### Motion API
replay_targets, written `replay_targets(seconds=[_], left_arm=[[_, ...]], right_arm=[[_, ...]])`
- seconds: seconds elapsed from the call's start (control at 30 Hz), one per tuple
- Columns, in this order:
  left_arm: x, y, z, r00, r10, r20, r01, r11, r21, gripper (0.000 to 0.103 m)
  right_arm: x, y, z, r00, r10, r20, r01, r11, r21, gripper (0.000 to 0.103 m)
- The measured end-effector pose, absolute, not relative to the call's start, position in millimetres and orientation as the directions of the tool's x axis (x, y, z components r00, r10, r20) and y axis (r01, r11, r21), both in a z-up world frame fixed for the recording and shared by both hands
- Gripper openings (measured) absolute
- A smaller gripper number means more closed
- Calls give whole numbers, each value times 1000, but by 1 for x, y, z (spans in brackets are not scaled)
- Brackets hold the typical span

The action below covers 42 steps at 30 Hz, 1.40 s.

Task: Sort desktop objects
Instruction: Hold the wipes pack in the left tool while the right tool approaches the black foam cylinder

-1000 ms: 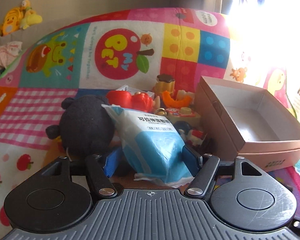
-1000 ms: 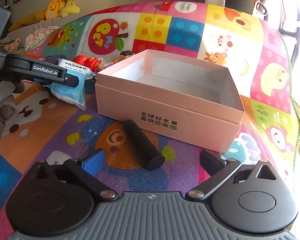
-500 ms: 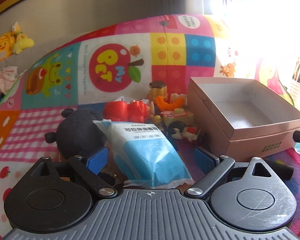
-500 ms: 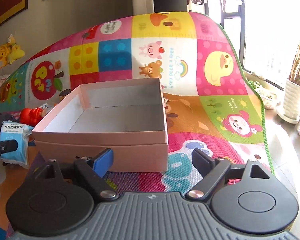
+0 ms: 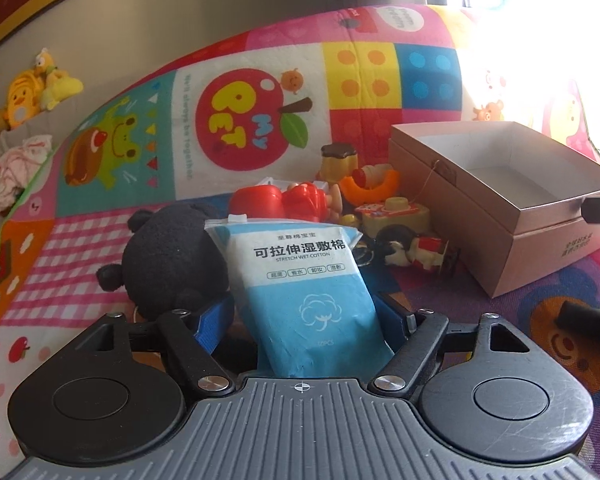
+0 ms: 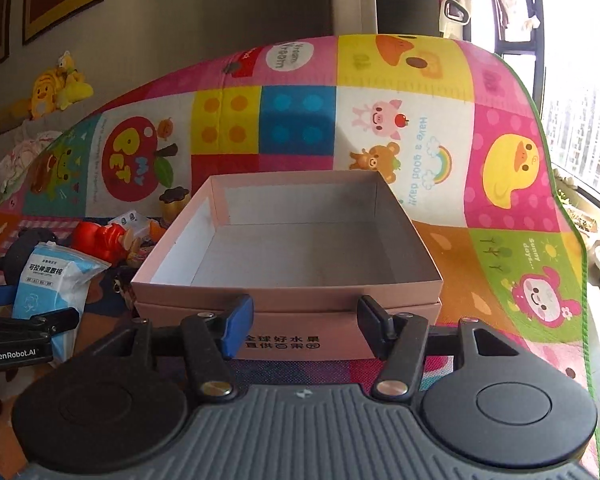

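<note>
Fingers (image 5: 216, 326) closing round blue-white cotton-pad packet (image 5: 304, 280), printed cotton flower

Blue-white cotton pad pack (image 5: 300, 280) tilted against black plush (image 5: 172, 256); toy pile behind; open pink box (image 6: 288, 304) empty.

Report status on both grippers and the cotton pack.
Left gripper closing around cotton pack. Right gripper closing, nothing between. Pink box empty, path clear.

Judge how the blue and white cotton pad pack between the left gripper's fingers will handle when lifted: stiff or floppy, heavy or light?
The cotton pad pack looks like a soft, puffy plastic pouch, so it will probably give under the closing left gripper and sag somewhat. Its glossy film could slip. Cotton contents suggest it is light.
</note>
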<state>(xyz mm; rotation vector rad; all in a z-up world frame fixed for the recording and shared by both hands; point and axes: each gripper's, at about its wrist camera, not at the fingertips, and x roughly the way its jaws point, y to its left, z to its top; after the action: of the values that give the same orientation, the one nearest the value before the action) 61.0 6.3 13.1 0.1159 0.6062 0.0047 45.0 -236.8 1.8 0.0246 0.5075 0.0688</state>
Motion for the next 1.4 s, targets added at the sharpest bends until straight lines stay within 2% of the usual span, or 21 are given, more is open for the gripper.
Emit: replay_targets(seconds=[0.03,0.07,0.13,0.23,0.3,0.37,0.47,0.67,0.73,0.8,0.87,0.97,1.07,1.23,1.33,1.4], left_arm=[[60,6,14,823,32,-567,35,994,106,81],[59,6,14,824,27,-566,39,994,105,81],[60,3,14,825,21,-565,45,994,103,81],[63,-1,13,823,12,-569,52,994,97,81],[63,-3,14,822,-1,-570,61,994,87,82],[60,-4,16,822,-12,-569,72,994,83,84],[55,-5,19,826,-27,-563,89,992,84,88],[62,-14,19,831,-19,-557,91,991,102,87],[66,-17,16,834,5,-552,76,989,125,83],[68,-16,14,834,36,-550,54,988,147,69],[66,-12,15,829,22,-558,58,990,126,66],[55,-8,16,825,10,-564,69,991,117,61],[34,-1,20,806,-40,-591,93,994,60,59],[-14,6,28,746,-197,-636,183,979,-88,58],[-34,0,26,730,-229,-644,211,972,-106,60],[-38,-4,22,731,-220,-646,207,973,-98,66]], right_arm=[[42,-242,7,888,51,-458,-33,998,47,61],[40,-248,12,903,12,-429,10,999,50,69],[40,-261,16,918,-89,-386,114,992,44,76],[55,-286,11,886,-183,-426,227,972,55,73],[68,-298,4,860,-166,-483,236,968,88,60],[77,-302,-4,842,-121,-526,216,969,121,46],[76,-286,-4,856,-65,-513,140,984,109,44],[63,-265,-1,873,9,-487,25,998,64,46],[50,-265,4,889,-3,-459,24,999,41,46],[36,-264,7,892,22,-452,-13,1000,23,53],[23,-261,7,871,92,-483,-90,996,28,60],[5,-249,-5,795,203,-572,-223,974,35,60],[-9,-233,-19,742,245,-624,-312,950,2,59],[-14,-220,-32,745,170,-645,-320,940,-122,58],[-8,-224,-30,799,56,-598,-220,954,-205,58],[-8,-224,-28,834,-23,-551,-148,954,-263,58]])
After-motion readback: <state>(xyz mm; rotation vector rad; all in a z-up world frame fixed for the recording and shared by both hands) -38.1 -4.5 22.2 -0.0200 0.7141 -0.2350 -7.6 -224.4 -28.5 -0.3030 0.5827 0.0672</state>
